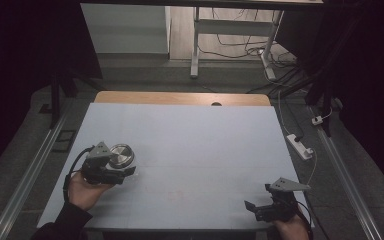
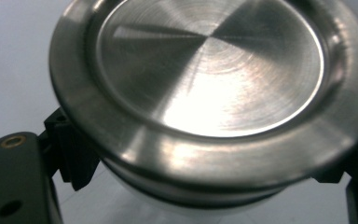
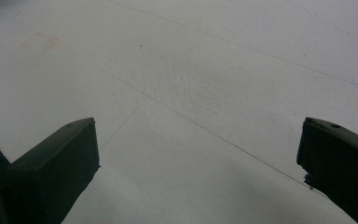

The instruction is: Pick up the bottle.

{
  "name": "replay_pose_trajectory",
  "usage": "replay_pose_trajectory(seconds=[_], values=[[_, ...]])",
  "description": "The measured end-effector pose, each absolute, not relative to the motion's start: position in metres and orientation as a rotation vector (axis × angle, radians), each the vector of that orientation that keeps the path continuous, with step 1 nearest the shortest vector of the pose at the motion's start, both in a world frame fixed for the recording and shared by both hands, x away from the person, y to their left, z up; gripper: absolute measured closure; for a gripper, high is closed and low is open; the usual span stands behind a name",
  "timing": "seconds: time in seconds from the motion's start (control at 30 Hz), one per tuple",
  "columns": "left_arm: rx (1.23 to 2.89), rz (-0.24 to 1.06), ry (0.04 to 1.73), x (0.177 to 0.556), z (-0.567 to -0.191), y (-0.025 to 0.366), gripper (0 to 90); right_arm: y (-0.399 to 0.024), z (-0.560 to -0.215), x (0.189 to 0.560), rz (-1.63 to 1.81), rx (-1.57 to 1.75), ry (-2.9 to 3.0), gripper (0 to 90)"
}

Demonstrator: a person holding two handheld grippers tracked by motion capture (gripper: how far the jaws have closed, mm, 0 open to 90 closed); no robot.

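A: Item 1, left gripper (image 1: 125,167). Location?
B: Left side of the pale blue table (image 1: 190,150), near the front, held in the person's left hand (image 1: 82,189). Grey three-cornered plate on top.

A: Condition of its jaws?
B: Closed on item 2, a round brushed-steel lid (image 1: 120,154). In the left gripper view the 2 black jaws press against the lid (image 2: 209,88) from either side, just under its wide rim.

A: Describe item 2.
B: Round metal disc, flat recessed centre, raised outer rim, a pale part beneath the rim. Whether it rests on the table or hangs just above it, I cannot tell.

A: Item 3, right gripper (image 1: 261,205)?
B: Front right corner of the table, in the person's right hand (image 1: 291,227), well apart from item 1.

A: Jaws?
B: Spread wide, nothing between them. The right gripper view shows its 2 jaws at either edge, with bare table surface (image 3: 191,93) in the gap.

A: Other entries?
B: White power strip (image 1: 300,146) on the floor, right of the table.
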State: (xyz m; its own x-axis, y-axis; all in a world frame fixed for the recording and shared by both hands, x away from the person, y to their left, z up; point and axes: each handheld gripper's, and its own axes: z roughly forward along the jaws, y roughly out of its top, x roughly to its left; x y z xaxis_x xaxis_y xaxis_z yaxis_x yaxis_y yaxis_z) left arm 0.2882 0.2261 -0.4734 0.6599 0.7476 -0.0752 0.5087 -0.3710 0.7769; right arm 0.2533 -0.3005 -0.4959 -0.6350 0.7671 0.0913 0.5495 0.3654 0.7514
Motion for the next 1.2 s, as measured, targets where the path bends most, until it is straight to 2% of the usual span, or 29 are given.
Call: replay_pose_trajectory(seconds=[0.5,1.2], values=[[2.096,0.358,0.839,0.307,-0.45,0.18,15.1,-0.3,-0.496,0.252,1.134,1.157,2.355,0.0],[2.135,0.299,0.692,0.329,-0.442,0.13,15.1,-0.299,-0.496,0.252,1.106,1.174,2.33,0.0]])
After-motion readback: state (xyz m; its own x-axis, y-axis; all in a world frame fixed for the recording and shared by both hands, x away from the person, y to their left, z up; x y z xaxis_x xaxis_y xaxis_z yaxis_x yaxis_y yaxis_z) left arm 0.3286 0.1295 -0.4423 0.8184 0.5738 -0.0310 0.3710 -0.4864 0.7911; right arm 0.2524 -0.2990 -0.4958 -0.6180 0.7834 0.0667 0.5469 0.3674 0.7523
